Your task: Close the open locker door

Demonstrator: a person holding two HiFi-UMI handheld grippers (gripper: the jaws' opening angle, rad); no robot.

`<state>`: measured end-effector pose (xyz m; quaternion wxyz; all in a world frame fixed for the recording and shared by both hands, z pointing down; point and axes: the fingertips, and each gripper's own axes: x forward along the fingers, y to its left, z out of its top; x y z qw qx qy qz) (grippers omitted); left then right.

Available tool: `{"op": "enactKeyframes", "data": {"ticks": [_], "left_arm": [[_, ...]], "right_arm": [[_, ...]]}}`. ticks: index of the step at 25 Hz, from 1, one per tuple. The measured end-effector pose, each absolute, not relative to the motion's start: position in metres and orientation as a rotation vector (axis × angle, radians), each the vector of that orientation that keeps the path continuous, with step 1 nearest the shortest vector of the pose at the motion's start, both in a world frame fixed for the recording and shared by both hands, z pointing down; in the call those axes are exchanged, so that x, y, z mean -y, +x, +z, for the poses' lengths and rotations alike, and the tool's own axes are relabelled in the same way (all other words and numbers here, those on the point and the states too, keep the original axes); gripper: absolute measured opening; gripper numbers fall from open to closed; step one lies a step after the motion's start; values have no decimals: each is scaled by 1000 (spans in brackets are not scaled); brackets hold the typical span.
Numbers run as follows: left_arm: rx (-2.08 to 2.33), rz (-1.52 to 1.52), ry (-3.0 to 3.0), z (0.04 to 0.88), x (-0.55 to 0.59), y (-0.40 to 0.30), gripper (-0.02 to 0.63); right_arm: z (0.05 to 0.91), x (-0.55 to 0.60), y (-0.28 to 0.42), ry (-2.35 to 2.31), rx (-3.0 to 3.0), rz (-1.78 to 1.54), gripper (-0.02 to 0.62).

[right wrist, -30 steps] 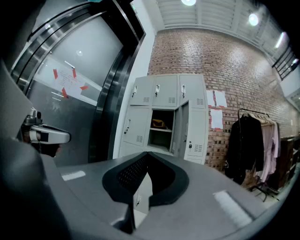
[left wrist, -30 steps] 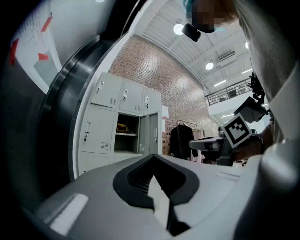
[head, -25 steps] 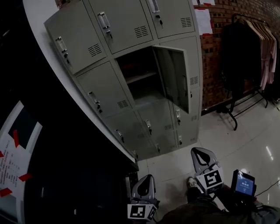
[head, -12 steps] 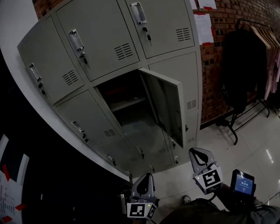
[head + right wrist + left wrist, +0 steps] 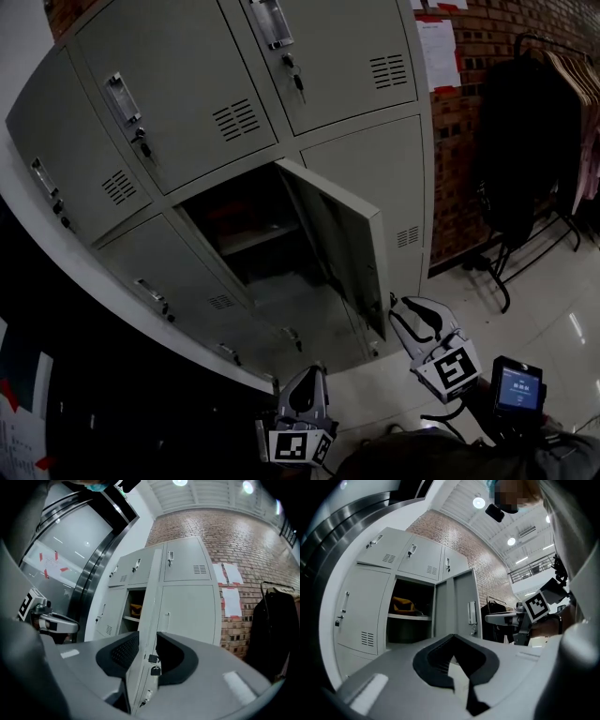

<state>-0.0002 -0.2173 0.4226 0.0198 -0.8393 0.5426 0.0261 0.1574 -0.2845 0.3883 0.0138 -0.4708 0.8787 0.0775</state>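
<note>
Grey locker door (image 5: 349,246) stands half open on the middle locker, its free edge between the opening jaws of the right tool (image 5: 148,644), pads not pressing. Left tool (image 5: 305,380) is clenched, empty, low above open floor (image 5: 534,300).

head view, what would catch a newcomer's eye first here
The open locker door stands out from the middle of the grey locker bank, baring a dark shelf. At its lower corner the right gripper has its jaws opening, the door's edge between them in the right gripper view. Dark coats hang at far right.
</note>
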Motion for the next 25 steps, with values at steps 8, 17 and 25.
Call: {"op": "enactKeyframes", "data": {"ticks": [8,17,25], "left_arm": [[-1687,98,-2601,418,230,-9,2],[-1738,70,-2574,421,231,-26,2],[-1785,36,-2536,422,227,-34,2]], "right_arm": [[373,298,139,-1294,-2788,285,214],[375,312,119,-1149,-2875,291,180],[368,295,87,-953,-2889,336,183]]}}
